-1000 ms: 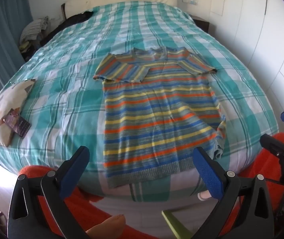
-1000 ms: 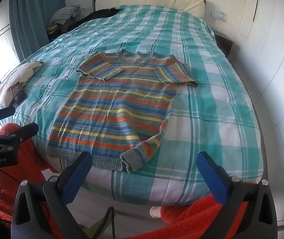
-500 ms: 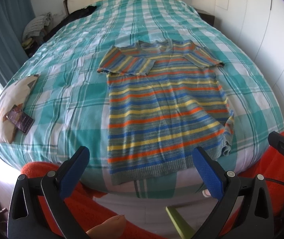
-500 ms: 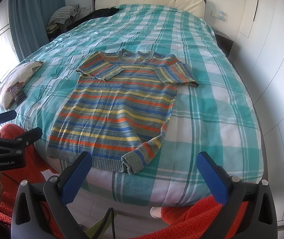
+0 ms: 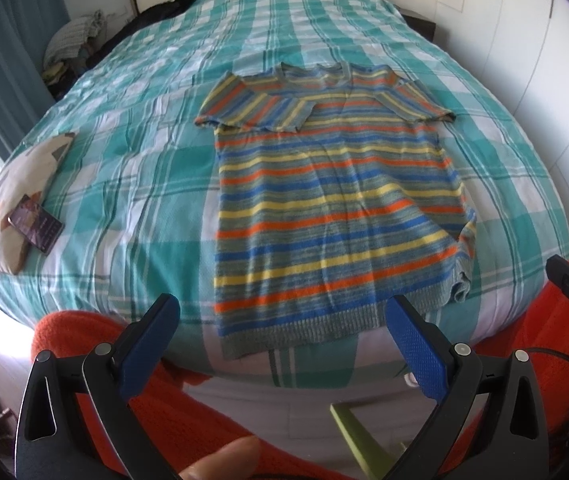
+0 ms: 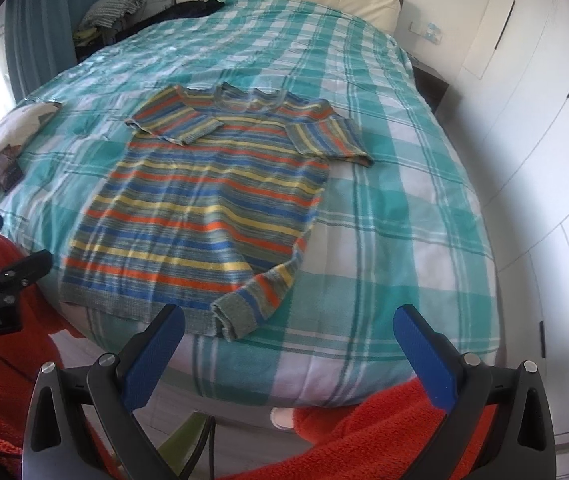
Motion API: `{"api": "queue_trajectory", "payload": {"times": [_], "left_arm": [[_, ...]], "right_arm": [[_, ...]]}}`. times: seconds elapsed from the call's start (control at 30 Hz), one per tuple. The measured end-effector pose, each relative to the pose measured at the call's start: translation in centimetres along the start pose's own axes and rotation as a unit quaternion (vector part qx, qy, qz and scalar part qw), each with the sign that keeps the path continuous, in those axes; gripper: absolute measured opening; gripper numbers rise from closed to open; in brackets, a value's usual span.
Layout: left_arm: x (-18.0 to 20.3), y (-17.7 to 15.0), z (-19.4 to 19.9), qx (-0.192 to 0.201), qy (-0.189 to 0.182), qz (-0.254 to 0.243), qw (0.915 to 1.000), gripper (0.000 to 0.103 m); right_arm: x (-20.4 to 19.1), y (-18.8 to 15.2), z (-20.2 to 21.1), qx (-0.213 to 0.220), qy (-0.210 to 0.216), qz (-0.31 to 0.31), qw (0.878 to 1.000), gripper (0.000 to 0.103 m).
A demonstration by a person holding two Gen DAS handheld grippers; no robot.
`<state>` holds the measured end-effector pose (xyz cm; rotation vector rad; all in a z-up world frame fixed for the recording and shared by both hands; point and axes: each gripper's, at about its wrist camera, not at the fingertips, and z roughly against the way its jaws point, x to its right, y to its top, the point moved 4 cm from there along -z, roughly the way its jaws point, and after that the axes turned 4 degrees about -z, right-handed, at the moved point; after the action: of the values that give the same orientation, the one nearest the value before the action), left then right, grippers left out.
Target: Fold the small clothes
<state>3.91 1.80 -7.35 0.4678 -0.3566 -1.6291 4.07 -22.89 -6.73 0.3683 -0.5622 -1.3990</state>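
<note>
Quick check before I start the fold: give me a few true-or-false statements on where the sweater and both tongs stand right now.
1. The striped sweater lies spread flat on the checked bedspread. True.
2. The left tongs are clamped on the hem. False: they are open, short of the sweater and holding nothing.
3. The right tongs are open and hold nothing. True.
4. One sleeve is folded in across the chest. True: the sleeve on the picture's left lies over the body.
5. The sweater's bottom right corner lies smooth. False: that corner is curled and bunched.
6. The phone rests on the sweater. False: it lies on a cushion at the bed's left edge.
</note>
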Motion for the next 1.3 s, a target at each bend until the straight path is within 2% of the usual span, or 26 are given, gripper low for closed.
{"api": "queue_trajectory", "payload": {"times": [0.17, 0.6, 0.8, 0.9, 0.97, 1.07, 1.1, 1.2, 1.3], "left_arm": [[-0.1, -0.2, -0.4, -0.003, 0.017, 0.001, 0.9998, 0.103], [0.0, -0.3, -0.8, -0.011, 0.008, -0.001, 0.9999, 0.103], [0.2, -0.3, -1.0, -0.015, 0.009, -0.011, 0.9998, 0.103], [-1.8, 0.0, -2.4, -0.016, 0.024, -0.012, 0.9995, 0.103], [-4.7, -0.2, -4.7, -0.041, 0.036, 0.022, 0.9983, 0.103], [-7.7, -1.4, -8.7, -0.092, 0.007, 0.08, 0.9924, 0.102], [-8.1, -1.8, -10.0, -0.108, 0.0, 0.094, 0.9897, 0.102], [-8.2, -3.0, -13.6, -0.155, -0.017, 0.12, 0.9804, 0.102], [-7.4, -3.6, -16.0, -0.174, -0.013, 0.115, 0.9779, 0.1]], "right_arm": [[0.7, -0.4, -0.8, -0.013, -0.012, -0.007, 1.0, 0.103], [0.8, -0.7, -0.8, -0.019, -0.025, -0.003, 1.0, 0.103], [0.8, -0.7, -0.8, -0.018, -0.017, -0.006, 1.0, 0.103], [2.2, -0.3, -0.9, -0.012, 0.028, -0.03, 0.999, 0.103], [4.1, 0.2, -1.7, -0.003, 0.059, -0.056, 0.997, 0.103], [7.2, 0.8, -4.4, -0.006, 0.086, -0.102, 0.991, 0.103], [8.0, 0.8, -5.8, -0.02, 0.102, -0.125, 0.987, 0.103], [8.3, 0.8, -10.5, -0.084, 0.178, -0.207, 0.958, 0.103], [5.8, 1.2, -13.9, -0.12, 0.227, -0.227, 0.94, 0.103]]}}
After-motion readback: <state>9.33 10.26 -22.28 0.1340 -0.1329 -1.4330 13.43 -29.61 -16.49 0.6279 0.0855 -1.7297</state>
